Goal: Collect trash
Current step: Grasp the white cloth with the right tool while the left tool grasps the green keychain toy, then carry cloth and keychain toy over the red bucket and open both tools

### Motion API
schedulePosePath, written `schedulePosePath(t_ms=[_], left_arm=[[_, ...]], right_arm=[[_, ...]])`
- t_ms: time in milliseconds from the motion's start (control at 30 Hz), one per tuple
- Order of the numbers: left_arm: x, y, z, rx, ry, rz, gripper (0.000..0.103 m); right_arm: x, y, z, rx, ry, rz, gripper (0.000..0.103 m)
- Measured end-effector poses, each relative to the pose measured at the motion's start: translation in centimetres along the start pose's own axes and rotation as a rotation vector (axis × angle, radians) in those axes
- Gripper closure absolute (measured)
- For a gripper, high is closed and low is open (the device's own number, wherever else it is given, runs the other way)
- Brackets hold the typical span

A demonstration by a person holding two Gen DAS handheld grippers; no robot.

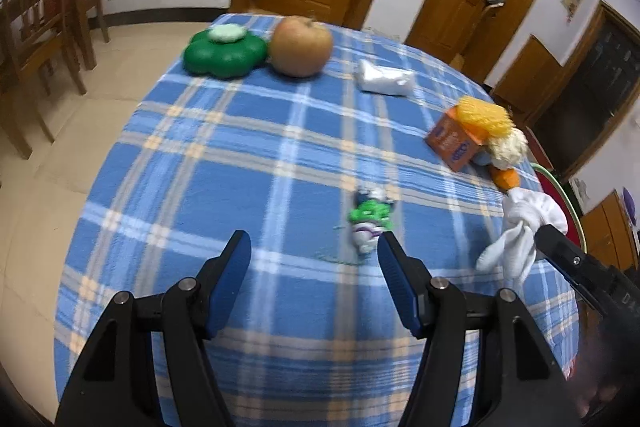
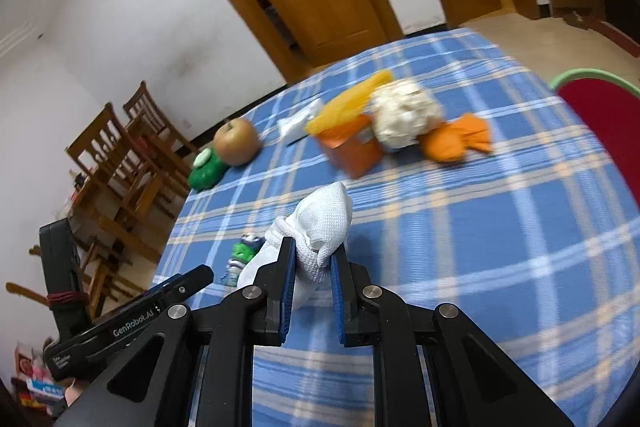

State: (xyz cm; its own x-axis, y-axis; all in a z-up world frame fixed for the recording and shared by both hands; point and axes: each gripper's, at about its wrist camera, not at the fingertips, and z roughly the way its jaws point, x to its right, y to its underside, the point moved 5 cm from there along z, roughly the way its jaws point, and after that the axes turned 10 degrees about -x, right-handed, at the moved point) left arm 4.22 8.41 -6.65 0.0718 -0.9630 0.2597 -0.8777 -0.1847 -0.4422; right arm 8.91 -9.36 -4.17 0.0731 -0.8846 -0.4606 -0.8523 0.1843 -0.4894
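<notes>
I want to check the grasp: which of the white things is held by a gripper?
The white knotted cloth, clamped in the right gripper; the white packet lies untouched beside the apple.

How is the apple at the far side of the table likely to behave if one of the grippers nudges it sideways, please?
The apple looks round and smooth, so it would probably roll rather than slide on the checked tablecloth. It seems firm and fairly heavy for its size, so it likely keeps its shape. The green flower-shaped container sits close beside it and might stop it on that side.

One apple [image 1: 301, 46], one green flower-shaped container [image 1: 225, 53], one orange box [image 1: 454, 142], one crumpled green wrapper [image 1: 370, 223], two white cloth bundles [image 1: 520, 235] [image 1: 385, 77], two wooden chairs [image 1: 48, 11].
</notes>
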Motion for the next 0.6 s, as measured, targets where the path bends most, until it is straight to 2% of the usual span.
schedulePosePath(t_ms=[200, 400, 467, 500, 600], left_arm=[[2.8, -0.6, 1.1, -0.011, 0.003, 0.081, 0.038], [4.1, -1.1, 3.1, -0.043, -0.017, 0.124, 0.052], [4.4, -1.2, 3.4, -0.029, -0.046, 0.146, 0.056], [4.5, -1.2, 3.6, -0.037, -0.046, 0.151, 0.063], [4.8, -1.2, 3.8, -0.031, -0.058, 0.168, 0.074]], right_arm=[[3.0, 0.2, -2.4, 0.035, 0.014, 0.063, 0.087], [5.4, 0.3, -4.3, 0.077, 0.034, 0.107, 0.087], [6.2, 0.4, -4.8, 0.085, 0.045, 0.118, 0.087], [6.6, 0.4, -5.0, 0.088, 0.049, 0.127, 0.087], [7.7, 0.4, -5.5, 0.099, 0.057, 0.149, 0.086]])
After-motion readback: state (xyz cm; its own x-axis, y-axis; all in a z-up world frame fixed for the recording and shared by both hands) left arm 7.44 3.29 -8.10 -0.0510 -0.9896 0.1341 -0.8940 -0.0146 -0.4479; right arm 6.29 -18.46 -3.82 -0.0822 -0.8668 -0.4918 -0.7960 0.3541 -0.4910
